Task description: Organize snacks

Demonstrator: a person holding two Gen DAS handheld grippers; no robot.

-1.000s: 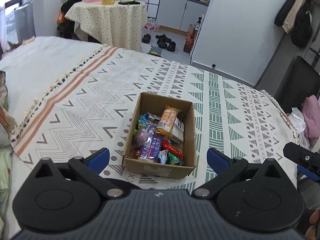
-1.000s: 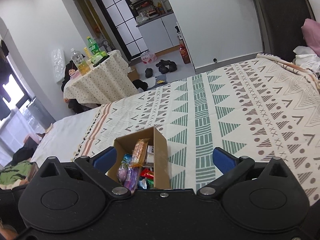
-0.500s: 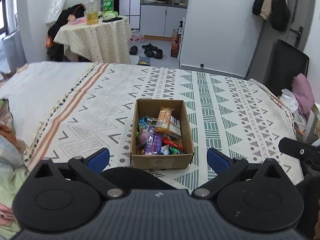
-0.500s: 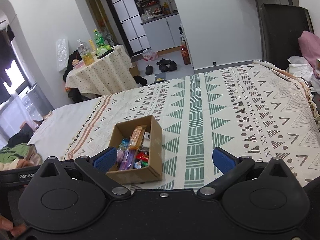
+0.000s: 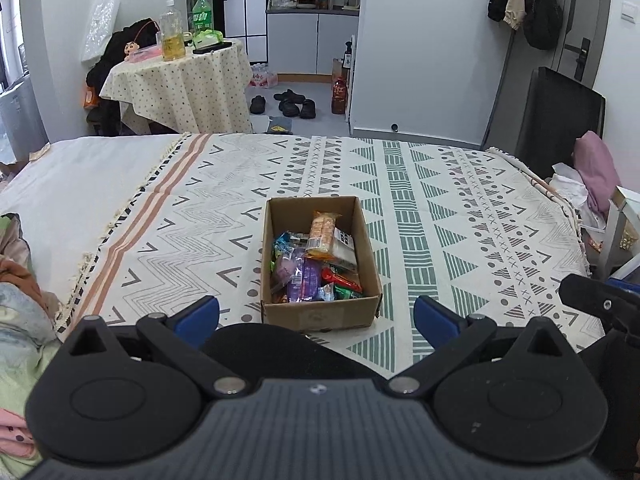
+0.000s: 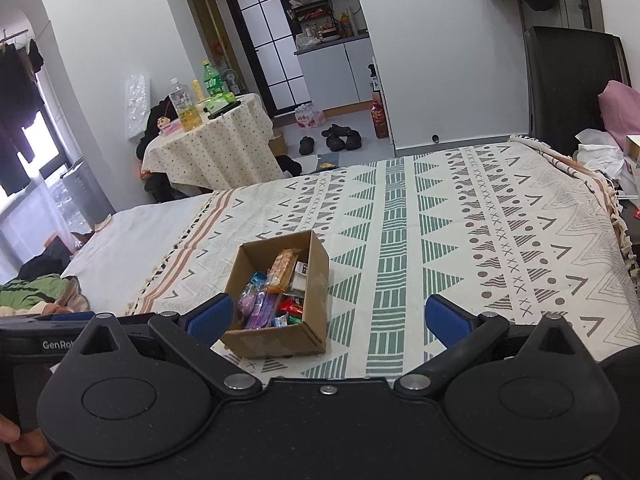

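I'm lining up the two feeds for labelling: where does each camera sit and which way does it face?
Left wrist: on the left hand-held gripper, facing the cardboard box head-on; own open fingers show.
Right wrist: on the right hand-held gripper, with the box ahead and to the left; own open fingers and a hand show.
Shared: box, patterned blanket, round table.

lower snacks [image 5: 298, 280] buried under upper packets, cardboard box [image 5: 320, 314] near base behind gripper body, wrapper print unreadable

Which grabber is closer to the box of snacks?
Left, probably. The left gripper sits straight behind the cardboard box; the right gripper is off to its right, box by its left finger.
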